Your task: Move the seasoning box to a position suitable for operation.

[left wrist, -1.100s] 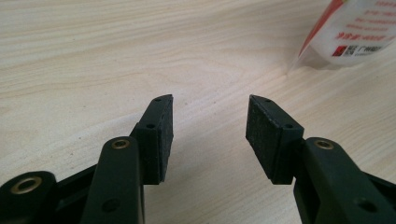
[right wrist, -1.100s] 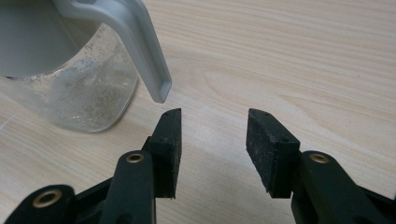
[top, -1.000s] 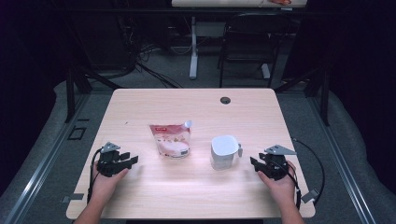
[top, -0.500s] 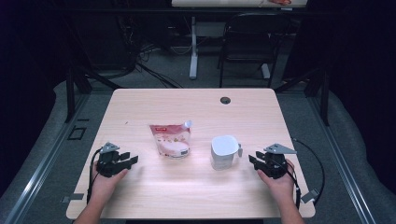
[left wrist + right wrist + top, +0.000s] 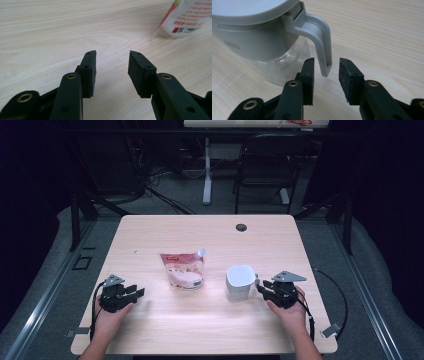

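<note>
Worktop (image 5: pixel 210 320); lidded jug (image 5: pixel 239 282) right of centre, pouch (image 5: pixel 183 270) beside; right tongs (image 5: pixel 325 65) closing, gapped astride jug handle (image 5: pixel 322 42), left tongs (image 5: pixel 112 61) closing, empty; risk: shallow handle-tip bite slipping, tipping jug

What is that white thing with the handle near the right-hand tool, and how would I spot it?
Start at the pale wooden table and look to its right half, just ahead of the right gripper. There stands a jug: grey-white lid and handle on top, clear below. Its neighbour to the left, the pouch, is a soft pink-and-white bag with a spout; the jug is rigid and upright.
</note>
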{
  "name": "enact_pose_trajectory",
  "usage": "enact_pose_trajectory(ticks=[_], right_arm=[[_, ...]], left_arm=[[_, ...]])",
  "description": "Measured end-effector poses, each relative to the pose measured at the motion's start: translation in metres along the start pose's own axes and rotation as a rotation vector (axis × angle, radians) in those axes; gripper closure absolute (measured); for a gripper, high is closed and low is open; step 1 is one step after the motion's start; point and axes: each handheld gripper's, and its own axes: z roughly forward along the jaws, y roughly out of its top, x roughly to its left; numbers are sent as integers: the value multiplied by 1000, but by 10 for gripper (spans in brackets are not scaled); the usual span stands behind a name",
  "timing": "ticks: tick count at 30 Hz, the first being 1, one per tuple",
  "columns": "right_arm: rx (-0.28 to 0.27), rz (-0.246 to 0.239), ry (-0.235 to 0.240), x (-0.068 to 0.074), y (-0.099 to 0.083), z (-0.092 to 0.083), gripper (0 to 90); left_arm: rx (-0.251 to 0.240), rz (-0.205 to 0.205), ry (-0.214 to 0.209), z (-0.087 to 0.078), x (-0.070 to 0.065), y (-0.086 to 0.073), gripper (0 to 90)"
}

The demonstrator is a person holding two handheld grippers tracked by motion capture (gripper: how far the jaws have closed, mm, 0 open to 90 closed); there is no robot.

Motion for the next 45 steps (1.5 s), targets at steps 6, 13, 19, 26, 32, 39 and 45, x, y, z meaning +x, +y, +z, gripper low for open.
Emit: enact_pose_trajectory(ticks=[6,13,19,26,32,39,45], right_arm=[[4,-44,-17,3,7,6,752],[5,-64,-34,9,9,10,798],[18,-87,-59,12,10,12,826],[17,-85,-58,12,10,12,832],[21,-81,-58,14,9,10,835],[36,-74,-74,19,6,5,836],[39,-82,-85,26,2,-1,838]], left_arm=[[-2,-6,-9,0,0,0,607],[-4,-14,-11,1,0,0,616],[-2,-11,-11,0,0,1,623],[-1,-7,-11,0,0,1,625],[-2,-4,-11,0,1,1,625],[-1,0,-9,0,0,1,625],[-7,2,-12,1,-1,1,625]])
